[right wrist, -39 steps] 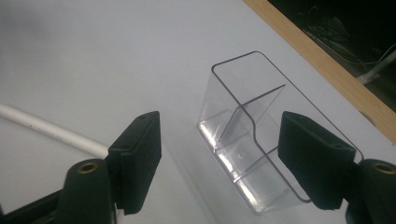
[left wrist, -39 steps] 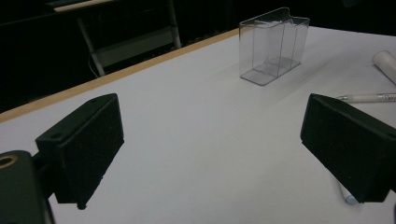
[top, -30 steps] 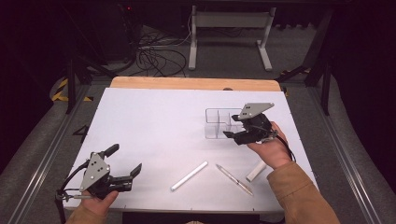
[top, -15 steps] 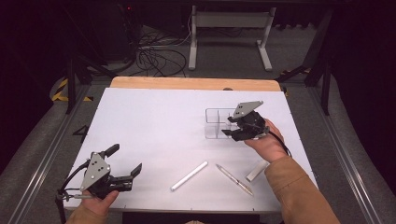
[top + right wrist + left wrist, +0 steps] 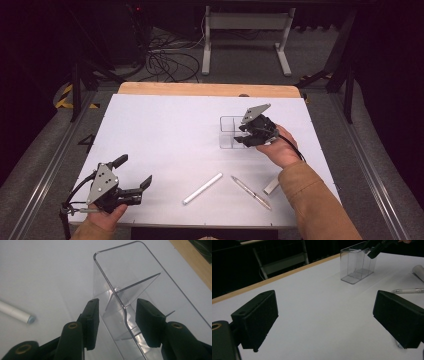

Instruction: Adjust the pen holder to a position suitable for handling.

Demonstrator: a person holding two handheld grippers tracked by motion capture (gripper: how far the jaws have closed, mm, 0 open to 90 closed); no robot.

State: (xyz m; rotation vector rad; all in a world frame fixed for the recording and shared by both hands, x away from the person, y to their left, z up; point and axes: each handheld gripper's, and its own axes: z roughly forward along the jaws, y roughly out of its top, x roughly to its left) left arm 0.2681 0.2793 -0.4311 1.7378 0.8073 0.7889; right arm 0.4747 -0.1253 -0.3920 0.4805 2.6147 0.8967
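Clear plastic organiser (image 5: 140, 287), divided by inner walls into compartments, standing upright on the white table (image 5: 165, 135) toward its far right part. One end wall of the organiser lies between the jaws of the right gripper (image 5: 117, 323): one finger (image 5: 91, 320) stands outside the box, the other (image 5: 150, 322) inside the nearest compartment, with the wall's rounded corner midway between them. A gap shows on both sides of the wall, so the pads do not yet press on it; the jaws have just been closing, with the wall between them, and are part-way in. In the high view the right gripper (image 5: 248, 138) sits at the organiser's (image 5: 230, 132) near right end, the person's hand behind it.

Step in hand, as judged: taking hold of the organiser by its wall. The next move calls for the jaws to finish closing squarely on the thin wall, low enough that the light box does not tip or skid when the pads meet it.

Outward from the fingers: a white marker (image 5: 202, 188), a slim pen (image 5: 251, 192) and a short white stick (image 5: 272, 186) lie flat on the table on the person's side of the right gripper, apart from one another. The left gripper (image 5: 131, 181) rests well away at the near left corner, jaws spread wide and holding nothing; its own view shows bare table between the fingers (image 5: 257, 317).
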